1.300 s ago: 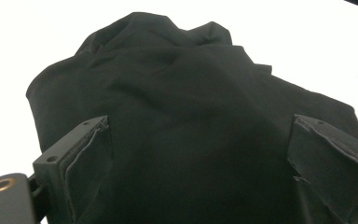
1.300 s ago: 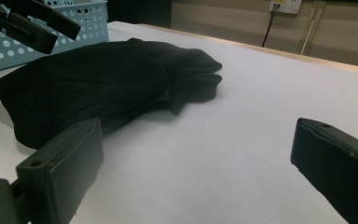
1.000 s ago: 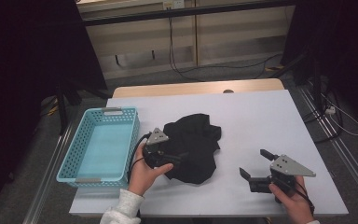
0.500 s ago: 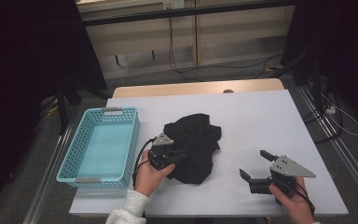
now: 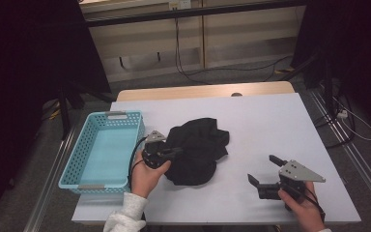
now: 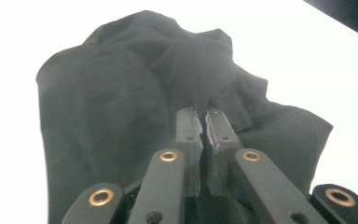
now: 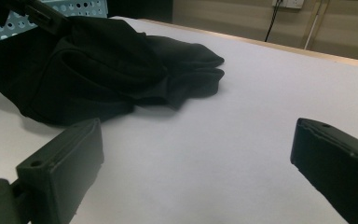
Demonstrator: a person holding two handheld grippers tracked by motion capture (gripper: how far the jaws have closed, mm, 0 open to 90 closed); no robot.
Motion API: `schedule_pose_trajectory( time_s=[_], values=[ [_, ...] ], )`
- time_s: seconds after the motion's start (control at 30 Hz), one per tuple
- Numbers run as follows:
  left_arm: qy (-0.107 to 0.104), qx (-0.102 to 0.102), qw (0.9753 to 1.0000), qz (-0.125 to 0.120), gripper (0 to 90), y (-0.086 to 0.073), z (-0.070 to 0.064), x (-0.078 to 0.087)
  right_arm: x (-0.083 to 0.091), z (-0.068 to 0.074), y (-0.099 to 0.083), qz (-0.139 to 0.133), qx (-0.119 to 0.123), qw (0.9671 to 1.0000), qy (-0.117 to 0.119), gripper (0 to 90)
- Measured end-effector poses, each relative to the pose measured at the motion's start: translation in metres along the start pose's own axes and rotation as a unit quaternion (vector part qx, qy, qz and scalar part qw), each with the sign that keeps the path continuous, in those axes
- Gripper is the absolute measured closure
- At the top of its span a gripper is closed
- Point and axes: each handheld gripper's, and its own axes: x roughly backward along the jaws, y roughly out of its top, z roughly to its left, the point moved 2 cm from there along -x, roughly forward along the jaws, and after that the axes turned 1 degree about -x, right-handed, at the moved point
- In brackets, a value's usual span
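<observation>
1. I have the left gripper (image 5: 170, 151) at the near-left side of the black garment (image 5: 197, 150), which lies crumpled on the white table (image 5: 270, 125), left of its middle and just beside the blue basket (image 5: 101, 179) that sits along the table's left edge
2. In the left gripper view the jaws are pressed almost together with a fold of the black garment (image 6: 135, 93) pinched between their tips; the cloth rises from the pinch in a small peak, so I judge the grasp is made and the lift is only starting
3. My right gripper (image 5: 271, 172) rests near the table's near-right corner, well apart from the garment, jaws spread wide with nothing between them; in the right gripper view the bare table lies between them and the garment (image 7: 98, 65) is farther off
4. The step in hand, as I read it, is picking up the garment by its left side, most likely to carry it to the basket, which is empty
5. The next move calls for raising the pinch high enough that the hanging cloth clears the basket's near wall, then swinging towards the table's left edge
6. I judge one pinch may leave much of the cloth trailing, so the right gripper could come in and take the far-right folds
</observation>
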Motion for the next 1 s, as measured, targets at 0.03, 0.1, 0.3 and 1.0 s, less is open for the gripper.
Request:
schedule_pose_trajectory(
  time_s=[0.03, 0.1, 0.3, 1.0],
  values=[
    [0.003, 0.005, 1.0, -0.003, 85.5, -0.001, 0.002, 0.002, 0.0, 0.0, 0.0, 0.0, 0.0, 1.0, 0.0, 1.9],
    [0.006, 0.01, 0.9999, -0.007, 85.5, -0.001, 0.004, 0.004, -0.001, 0.001, 0.001, 0.0, 0.002, 1.0, 0.004, 1.9],
    [0.025, 0.016, 0.9994, -0.019, 85.5, -0.002, 0.009, 0.009, -0.001, 0.002, 0.002, -0.001, 0.003, 1.0, 0.005, 1.9],
    [0.058, 0.014, 0.998, -0.017, 85.4, -0.002, 0.013, 0.005, -0.008, 0.006, 0.002, 0.003, 0.001, 1.0, 0.006, 1.8]
  ],
)
